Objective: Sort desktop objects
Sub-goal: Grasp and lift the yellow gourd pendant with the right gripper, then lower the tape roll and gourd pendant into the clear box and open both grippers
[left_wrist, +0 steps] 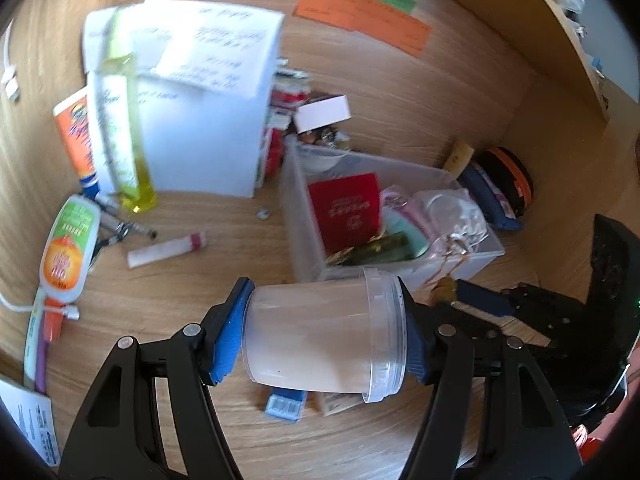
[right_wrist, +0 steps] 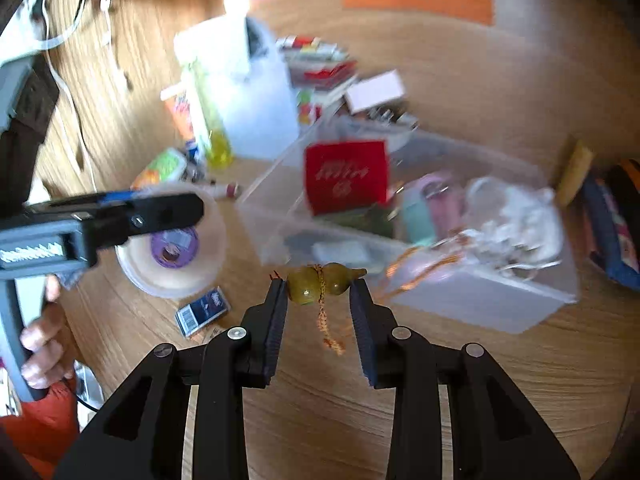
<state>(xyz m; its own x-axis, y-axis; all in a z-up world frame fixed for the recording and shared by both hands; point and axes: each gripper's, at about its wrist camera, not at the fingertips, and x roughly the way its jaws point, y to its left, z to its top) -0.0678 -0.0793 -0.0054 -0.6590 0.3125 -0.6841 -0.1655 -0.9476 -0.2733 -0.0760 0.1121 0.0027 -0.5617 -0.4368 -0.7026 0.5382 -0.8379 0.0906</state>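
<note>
My left gripper (left_wrist: 326, 336) is shut on a clear plastic jar (left_wrist: 324, 338), held sideways above the wooden desk; the jar also shows in the right wrist view (right_wrist: 176, 240), its open mouth facing that camera. My right gripper (right_wrist: 320, 284) is shut on a small green gourd charm (right_wrist: 324, 282) with an orange cord, held just in front of the clear storage bin (right_wrist: 480, 300). The charm also shows in the left wrist view (left_wrist: 444, 286), next to the bin (left_wrist: 296, 216). The bin holds a red pouch (left_wrist: 348, 210), white items and pink items.
A white box (left_wrist: 200, 148) with papers, a yellow bottle (left_wrist: 132, 152), an orange tube (left_wrist: 76, 136), a green-orange bottle (left_wrist: 68, 248), a small tube (left_wrist: 168, 250) and pens lie at the left. A blue packet (left_wrist: 284, 404) lies under the jar. Coloured sheets (left_wrist: 360, 16) lie at the back.
</note>
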